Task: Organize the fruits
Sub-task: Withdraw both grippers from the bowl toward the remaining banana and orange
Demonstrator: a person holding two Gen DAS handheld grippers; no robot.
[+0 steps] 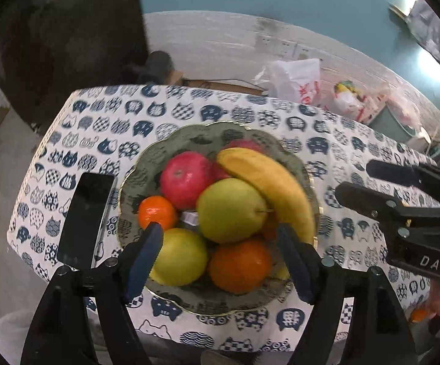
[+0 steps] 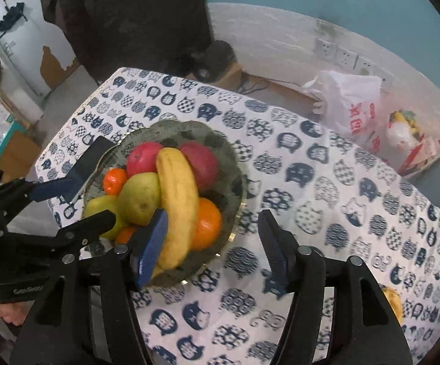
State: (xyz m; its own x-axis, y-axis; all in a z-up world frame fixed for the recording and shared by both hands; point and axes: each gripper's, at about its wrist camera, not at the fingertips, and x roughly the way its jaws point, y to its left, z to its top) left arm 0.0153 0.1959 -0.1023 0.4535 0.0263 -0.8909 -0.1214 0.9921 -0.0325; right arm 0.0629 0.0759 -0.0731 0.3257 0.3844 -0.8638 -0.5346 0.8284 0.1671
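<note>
Left wrist view is showing both tongs, left [image 1: 220,243] and right [image 2: 211,243], gaping empty, while the banana [image 1: 268,185] is perching atop the heaped bowl [image 1: 147,158], risking a slide onto the worktop [image 1: 357,140].

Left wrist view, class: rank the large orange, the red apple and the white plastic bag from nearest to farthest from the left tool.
From the left tool:
1. Large orange, at the bowl's near edge, between the fingers.
2. Red apple, deeper in the bowl, left of the banana.
3. White plastic bag, beyond the table's far edge.

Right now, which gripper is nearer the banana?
Right. The right gripper has one finger beside the banana; the left gripper hovers over the bowl's near fruit.
</note>
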